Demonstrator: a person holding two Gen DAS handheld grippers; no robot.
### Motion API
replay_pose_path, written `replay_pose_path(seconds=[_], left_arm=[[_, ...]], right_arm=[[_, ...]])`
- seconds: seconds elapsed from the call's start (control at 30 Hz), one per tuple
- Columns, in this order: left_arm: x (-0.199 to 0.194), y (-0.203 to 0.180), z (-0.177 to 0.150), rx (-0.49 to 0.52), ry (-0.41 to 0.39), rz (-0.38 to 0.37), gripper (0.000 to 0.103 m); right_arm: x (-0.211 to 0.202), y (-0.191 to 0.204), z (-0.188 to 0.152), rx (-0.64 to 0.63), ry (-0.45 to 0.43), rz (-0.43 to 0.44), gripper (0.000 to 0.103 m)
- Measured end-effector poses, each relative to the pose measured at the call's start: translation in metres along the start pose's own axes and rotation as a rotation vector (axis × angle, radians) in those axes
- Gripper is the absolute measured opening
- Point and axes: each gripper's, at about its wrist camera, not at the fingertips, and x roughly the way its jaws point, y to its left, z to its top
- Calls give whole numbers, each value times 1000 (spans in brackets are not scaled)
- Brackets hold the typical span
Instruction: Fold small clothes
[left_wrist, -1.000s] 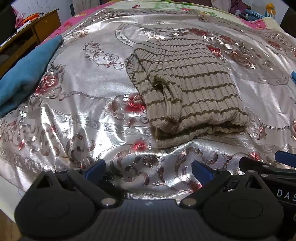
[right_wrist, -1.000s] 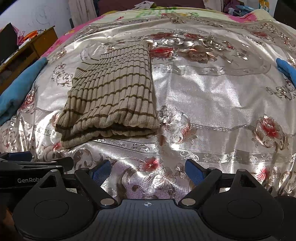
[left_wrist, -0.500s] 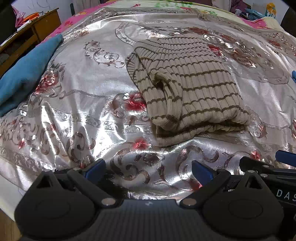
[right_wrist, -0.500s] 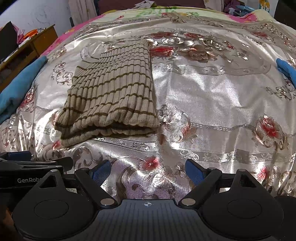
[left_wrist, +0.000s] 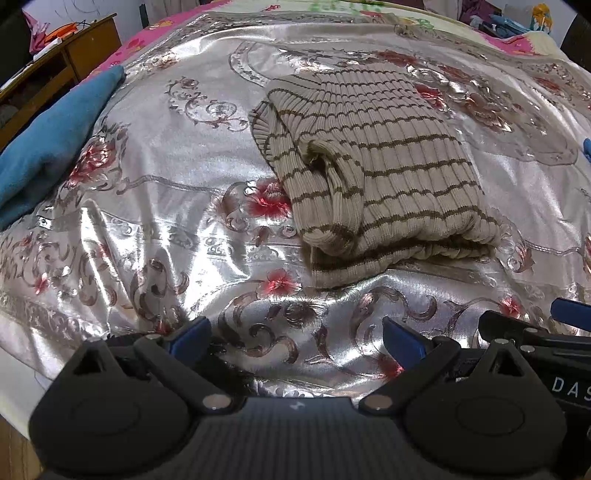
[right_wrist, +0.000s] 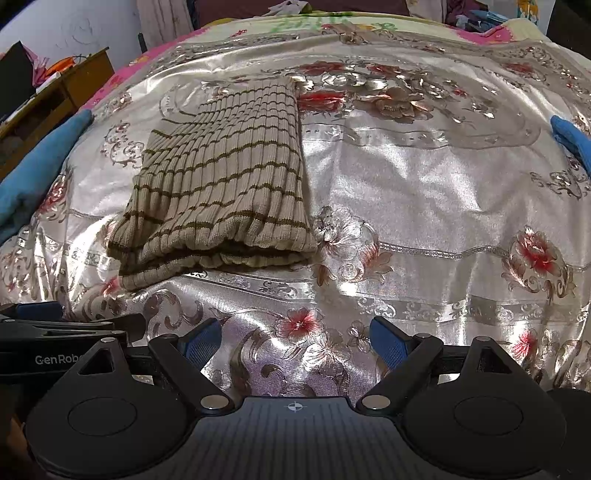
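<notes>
- Your left gripper (left_wrist: 295, 338) hangs over the near edge of the bed with its blue-padded fingers (left_wrist: 192, 332) spread wide and nothing between them, only the shiny cover below
- Your right gripper (right_wrist: 295, 338) is released the same way, its blue pads (right_wrist: 388, 341) well apart over bare cover; it sits just beside the left one, whose black body shows at the lower left of the right wrist view
- The striped ribbed sweater (left_wrist: 373, 162) lies folded into a thick rectangle on the silver floral bedspread (left_wrist: 166, 177), ahead of both grippers and touching neither
- From the left wrist view a folded sleeve end sits on top at the sweater's left side, and the layered fold edge faces you
- From the right wrist view the sweater (right_wrist: 221, 184) lies left of centre, with open bedspread (right_wrist: 424, 184) to its right
- A blue cloth (left_wrist: 51, 147) rests along the left edge of the bed, well apart from the sweater
- Another blue item (right_wrist: 572, 140) peeks in at the far right edge; you cannot tell what it is
- A wooden desk (left_wrist: 74, 70) stands beyond the bed at the left, with clutter on top
- Nothing lies between your grippers and the sweater's near edge
</notes>
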Motion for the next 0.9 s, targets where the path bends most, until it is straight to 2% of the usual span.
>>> replay_pose_path(seconds=[0.9], left_arm=[[2, 2, -1, -17, 15, -4, 103]], right_arm=[[0, 1, -1, -3, -1, -1, 89]])
